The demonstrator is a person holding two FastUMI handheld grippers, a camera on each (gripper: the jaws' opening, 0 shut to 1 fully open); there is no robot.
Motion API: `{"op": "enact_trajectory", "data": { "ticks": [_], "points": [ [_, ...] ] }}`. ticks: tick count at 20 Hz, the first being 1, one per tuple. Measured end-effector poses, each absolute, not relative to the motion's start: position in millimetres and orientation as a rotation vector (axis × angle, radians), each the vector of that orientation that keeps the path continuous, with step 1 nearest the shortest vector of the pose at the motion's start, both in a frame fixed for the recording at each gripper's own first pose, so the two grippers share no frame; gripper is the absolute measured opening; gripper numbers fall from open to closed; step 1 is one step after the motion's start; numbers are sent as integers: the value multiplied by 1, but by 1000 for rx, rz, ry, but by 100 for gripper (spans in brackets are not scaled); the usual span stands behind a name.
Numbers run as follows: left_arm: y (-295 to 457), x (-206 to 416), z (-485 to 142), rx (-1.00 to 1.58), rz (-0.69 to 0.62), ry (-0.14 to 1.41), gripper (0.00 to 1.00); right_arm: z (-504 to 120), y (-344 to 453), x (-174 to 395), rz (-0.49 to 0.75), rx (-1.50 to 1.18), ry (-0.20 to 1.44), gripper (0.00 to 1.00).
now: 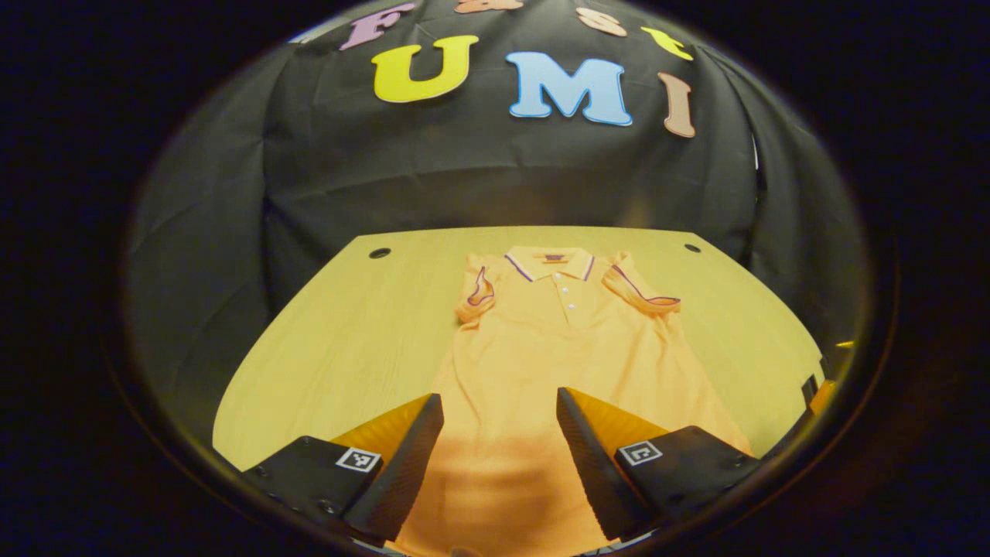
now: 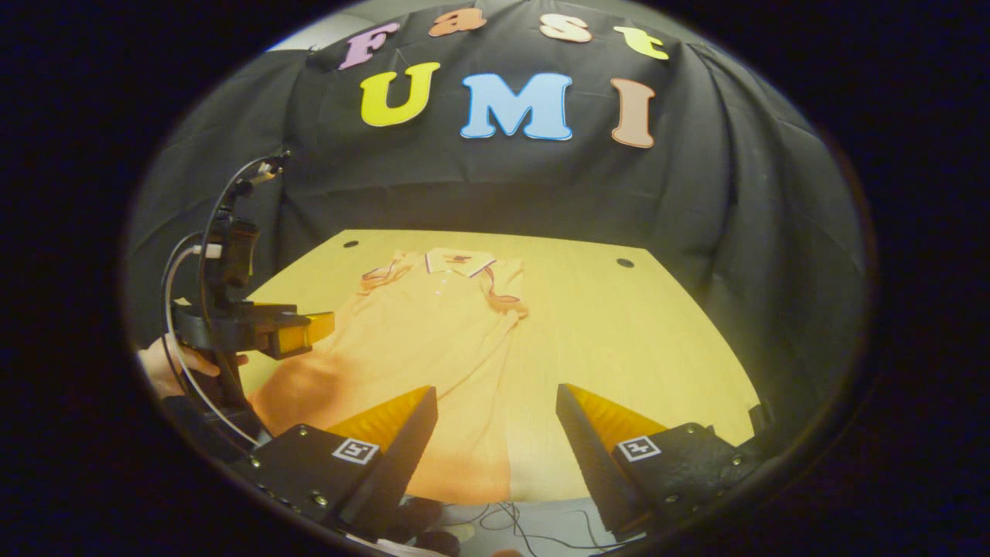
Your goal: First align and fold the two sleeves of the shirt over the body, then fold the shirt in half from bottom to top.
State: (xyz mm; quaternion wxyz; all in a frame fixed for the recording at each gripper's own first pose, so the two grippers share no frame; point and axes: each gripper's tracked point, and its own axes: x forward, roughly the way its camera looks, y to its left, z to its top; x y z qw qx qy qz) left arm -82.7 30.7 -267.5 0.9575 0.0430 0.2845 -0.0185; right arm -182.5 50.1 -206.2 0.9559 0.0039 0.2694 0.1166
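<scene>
An orange polo shirt (image 1: 541,363) lies flat on the wooden table (image 1: 348,333), collar at the far end, hem toward me. Both short sleeves (image 1: 478,292) (image 1: 642,292) lie folded in over the chest. My left gripper (image 1: 500,406) hovers open above the lower body of the shirt, nothing between its fingers. In the right gripper view the shirt (image 2: 418,340) lies left of centre and my right gripper (image 2: 495,402) stands open over its right edge near the hem. The left gripper (image 2: 309,331), held by a hand (image 2: 166,363), shows at the far left there.
The table (image 2: 634,340) has two small round holes near its far corners (image 1: 380,253) (image 1: 692,248). Bare wood lies on both sides of the shirt. Black cloth walls close the back and sides. Cables (image 2: 526,518) lie below the table's front edge.
</scene>
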Motion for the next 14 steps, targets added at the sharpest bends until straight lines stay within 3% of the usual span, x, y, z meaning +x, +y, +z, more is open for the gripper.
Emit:
{"op": "enact_trajectory", "data": {
  "ticks": [2,6,7,10,14],
  "points": [
    [36,-116,-270,80,-34,589,99,-221,55,-194,260,19,582,96],
    [44,-170,-285,58,-73,607,95,-249,59,-214,273,50,660,96],
    [50,-178,-290,45,-76,614,92,-255,58,-218,266,60,674,96],
    [67,-197,-304,2,-65,639,98,-271,48,-225,229,73,721,96],
    [95,-208,-320,40,-57,671,97,-294,40,-228,183,102,781,96]
  ]
}}
